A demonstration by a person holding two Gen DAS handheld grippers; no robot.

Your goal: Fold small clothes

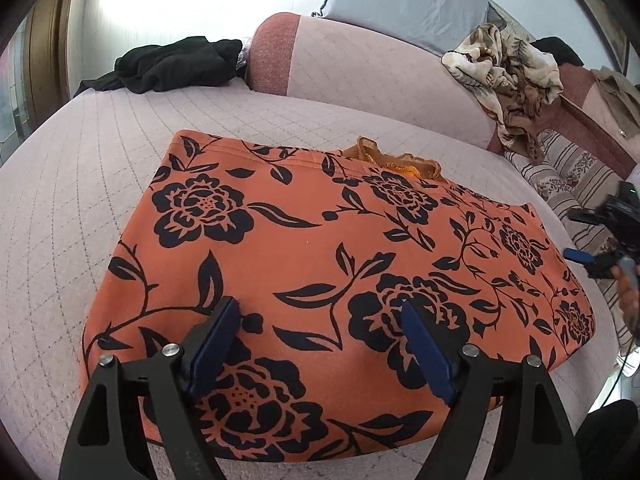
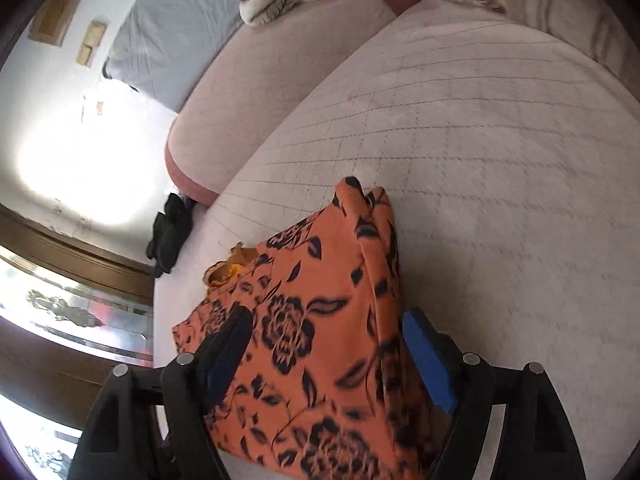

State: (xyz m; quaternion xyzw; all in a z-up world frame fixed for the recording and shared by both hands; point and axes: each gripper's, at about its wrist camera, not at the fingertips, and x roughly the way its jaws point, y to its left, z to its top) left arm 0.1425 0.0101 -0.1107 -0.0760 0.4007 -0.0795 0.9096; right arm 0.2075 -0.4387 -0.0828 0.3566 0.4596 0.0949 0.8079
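While the orange floral garment [image 1: 320, 264] is lying spread flat on the pink quilted cushion [image 1: 80, 184], both tongs are standing released. The left gripper [image 1: 320, 344] is hovering over the near hem, blue pads [image 1: 218, 344] apart, nothing pinched between them. The right gripper [image 2: 324, 356] is straddling the garment's right side, where a raised fold [image 2: 376, 240] is bunching up; its jaws are wide and not pressing on cloth. Judgement: fabric is reading as thin, soft and limp, light, likely stretchy; it will sag and crease, not hold a shape. Best hold appears to be at the corners or along a hem, pinching both layers together. An orange lace trim [image 1: 400, 160] is peeking out at the far edge; it could snag or slip out.
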